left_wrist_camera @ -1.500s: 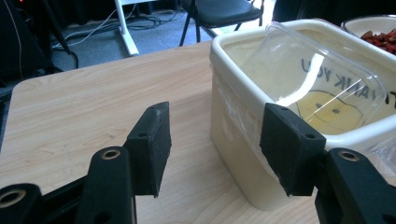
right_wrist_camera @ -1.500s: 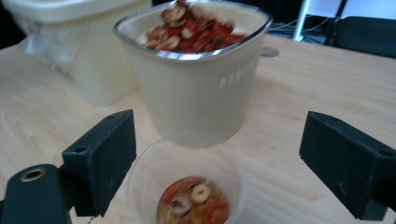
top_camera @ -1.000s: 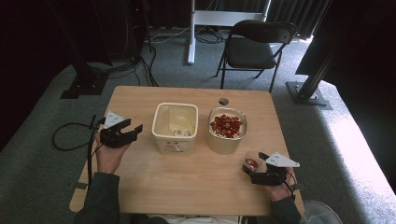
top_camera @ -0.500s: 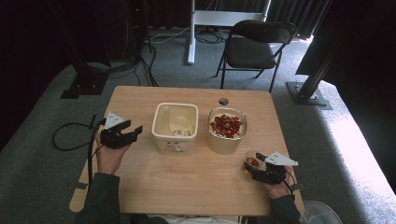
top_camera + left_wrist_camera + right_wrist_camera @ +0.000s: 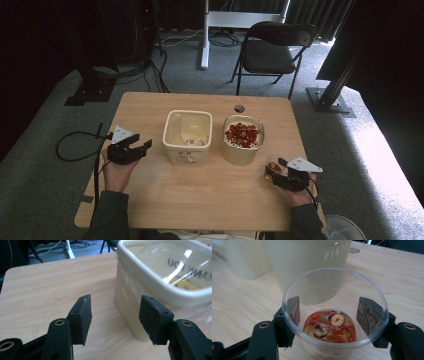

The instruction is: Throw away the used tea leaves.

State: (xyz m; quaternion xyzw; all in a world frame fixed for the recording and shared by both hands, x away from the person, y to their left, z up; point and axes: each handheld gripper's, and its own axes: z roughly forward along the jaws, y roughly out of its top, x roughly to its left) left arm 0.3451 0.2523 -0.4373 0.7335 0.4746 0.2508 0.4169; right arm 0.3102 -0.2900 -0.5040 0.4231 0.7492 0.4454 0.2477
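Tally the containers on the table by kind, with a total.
Cream tubs: 2, an empty square tub and a round tub of red dried fruit.
Clear plastic cups: 1, the cup between the right hand-held gripper's jaws.
Total: 3.

I hold my right gripper (image 5: 276, 174) low on the right side of the wooden table (image 5: 200, 200). Its jaws have just been closing, and a small clear cup (image 5: 272, 168) with red bits in it sits between them. My left gripper (image 5: 141, 148) rests on the left side of the table, jaws apart, with nothing in them. It points at a cream tub (image 5: 187, 137). Just beside that tub stands another tub (image 5: 242, 140), full of red fruit.
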